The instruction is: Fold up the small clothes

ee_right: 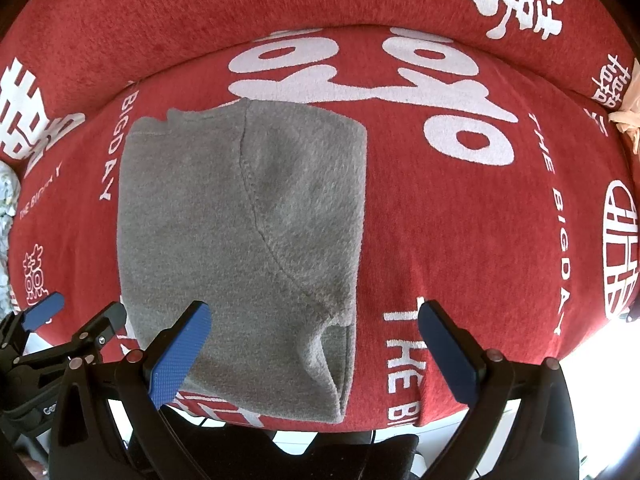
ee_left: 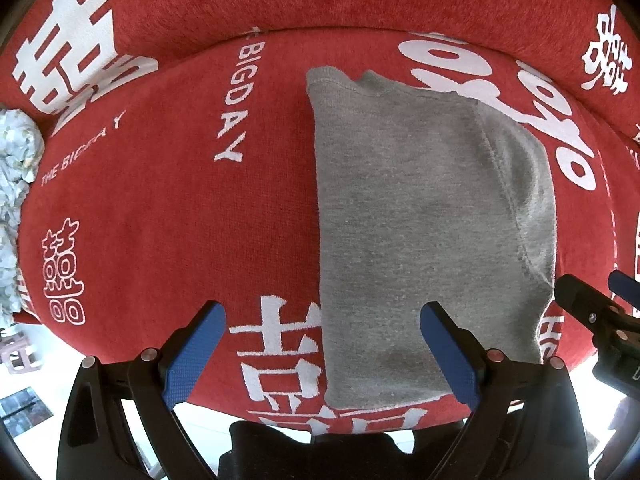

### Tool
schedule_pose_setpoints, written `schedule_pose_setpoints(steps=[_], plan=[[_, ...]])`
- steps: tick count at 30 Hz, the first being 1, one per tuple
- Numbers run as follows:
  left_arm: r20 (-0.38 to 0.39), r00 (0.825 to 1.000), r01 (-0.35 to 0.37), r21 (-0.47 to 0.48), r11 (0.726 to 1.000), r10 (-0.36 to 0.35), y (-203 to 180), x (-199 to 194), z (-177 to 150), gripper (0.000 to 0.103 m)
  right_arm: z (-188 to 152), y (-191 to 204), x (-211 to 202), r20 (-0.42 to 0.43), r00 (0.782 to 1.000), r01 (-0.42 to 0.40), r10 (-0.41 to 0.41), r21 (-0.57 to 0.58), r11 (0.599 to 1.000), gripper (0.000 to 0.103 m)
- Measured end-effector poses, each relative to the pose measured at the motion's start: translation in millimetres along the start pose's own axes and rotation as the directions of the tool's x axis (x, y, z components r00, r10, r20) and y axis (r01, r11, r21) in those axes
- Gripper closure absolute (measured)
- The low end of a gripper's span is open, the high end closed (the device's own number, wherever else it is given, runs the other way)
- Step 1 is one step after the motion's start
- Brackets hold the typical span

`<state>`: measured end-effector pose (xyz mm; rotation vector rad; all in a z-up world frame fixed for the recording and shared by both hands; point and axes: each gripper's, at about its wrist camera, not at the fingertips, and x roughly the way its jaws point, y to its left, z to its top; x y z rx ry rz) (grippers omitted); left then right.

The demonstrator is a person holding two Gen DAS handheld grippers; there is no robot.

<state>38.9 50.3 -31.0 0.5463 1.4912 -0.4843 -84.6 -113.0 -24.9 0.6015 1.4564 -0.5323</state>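
I see the grey garment (ee_left: 420, 220) lying flat on the red cover (ee_left: 160, 220), already folded into a long rectangle. Its long axis runs away from me, from the near edge of the seat toward the backrest. At the far end there is a ribbed band, and a curved seam goes down the right part of the cloth. In the right wrist view the same garment (ee_right: 240, 240) has its folded edge on the right side, thick and layered at the near corner.

My left gripper (ee_left: 322, 354) hangs over the near end of the garment with the jaws wide apart, and nothing is between them; its right blue pad is above the grey cloth, its left one above the red cover. My right gripper (ee_right: 314, 354) is also spread wide and holds nothing; its left pad is over the near right part of the garment. I cannot tell if the pads touch the cloth.

The cover is a red plush textile with big white characters and the words "THE BIG DAY". It lies over a cushion and a backrest behind. At the far left a pale patterned fabric (ee_left: 16, 200) is bunched up. Under the front edge I see a bright floor (ee_left: 48, 360).
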Motion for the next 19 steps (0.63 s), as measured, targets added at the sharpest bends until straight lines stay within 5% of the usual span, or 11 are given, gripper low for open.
schedule_pose_setpoints(steps=[19], plan=[[0.039, 0.999, 0.0, 0.001, 1.0, 0.0, 1.1, -2.1, 0.0, 0.005, -2.7, 3.2, 1.7, -0.005, 1.0, 0.009, -0.009, -0.006, 1.0, 0.0]])
